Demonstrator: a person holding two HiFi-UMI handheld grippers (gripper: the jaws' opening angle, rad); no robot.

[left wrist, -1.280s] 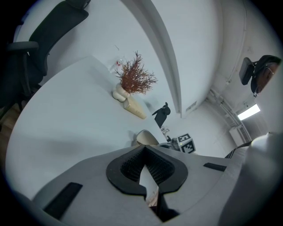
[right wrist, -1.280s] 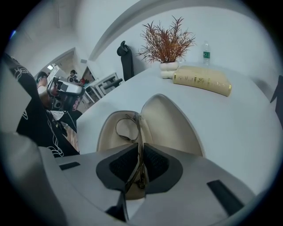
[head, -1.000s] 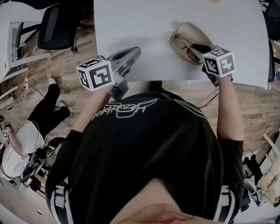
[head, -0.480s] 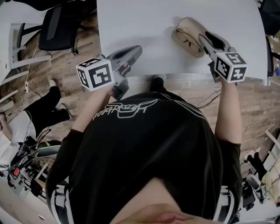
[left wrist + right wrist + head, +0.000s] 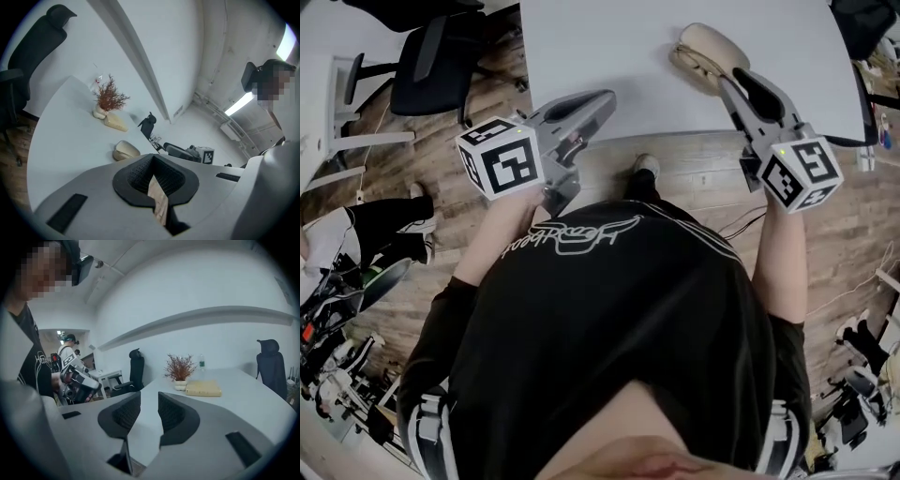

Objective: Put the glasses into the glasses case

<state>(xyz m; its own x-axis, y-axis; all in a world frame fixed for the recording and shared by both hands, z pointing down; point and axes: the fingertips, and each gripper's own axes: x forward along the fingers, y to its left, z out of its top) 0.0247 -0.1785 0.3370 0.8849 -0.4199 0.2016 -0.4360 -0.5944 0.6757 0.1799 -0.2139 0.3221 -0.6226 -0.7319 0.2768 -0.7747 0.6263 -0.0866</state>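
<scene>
The left tool (image 5: 154,174) is pressed together; the right tool (image 5: 149,414) is spread, empty. The case (image 5: 708,45) at 1 o'clock should be left undisturbed.

Table (image 5: 619,47) ahead of the person, with a chair (image 5: 431,66) on the floor to its left. Case (image 5: 710,49) on the table near the front edge, right of centre. Right gripper (image 5: 724,80) just before the case. Left gripper (image 5: 602,101) well to its left, at the same edge. Plant (image 5: 110,96) on the table beyond the case, box (image 5: 115,123) just beside it.
</scene>
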